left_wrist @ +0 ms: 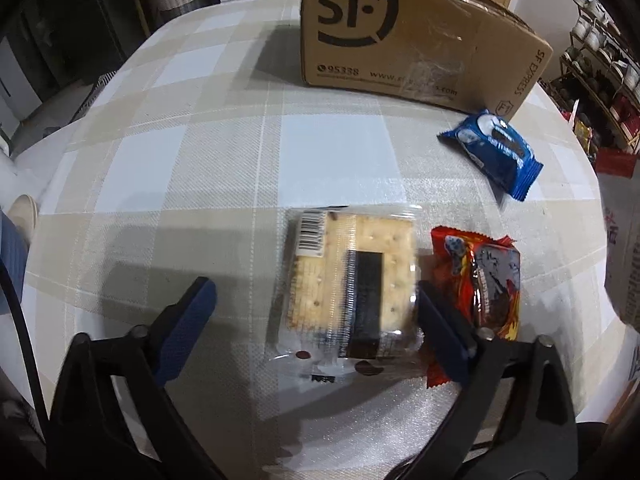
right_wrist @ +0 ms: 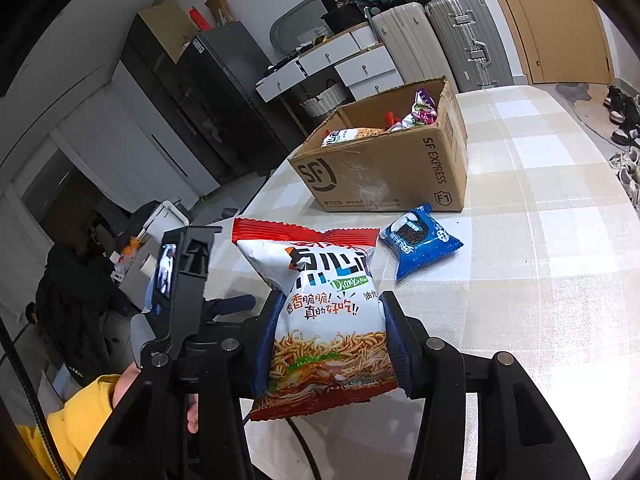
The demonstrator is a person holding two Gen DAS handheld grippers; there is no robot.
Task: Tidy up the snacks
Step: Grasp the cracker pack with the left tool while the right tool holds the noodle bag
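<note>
In the left wrist view my left gripper (left_wrist: 316, 320) is open, low over the table, its jaws on either side of a clear pack of crackers (left_wrist: 352, 280). A red snack pack (left_wrist: 486, 284) lies just right of the right finger. A blue cookie pack (left_wrist: 494, 152) lies further back, in front of the cardboard SF box (left_wrist: 400, 36). In the right wrist view my right gripper (right_wrist: 328, 340) is shut on a white and red noodle snack bag (right_wrist: 324, 312), held above the table. The box (right_wrist: 384, 168) holds several snacks. The blue cookie pack (right_wrist: 420, 240) lies before it.
The table has a beige checked cloth (left_wrist: 240, 152). The left gripper's body (right_wrist: 184, 288) and a person's yellow sleeve (right_wrist: 76, 420) show at left in the right wrist view. A printed bag (left_wrist: 624, 264) hangs at the right edge of the left wrist view.
</note>
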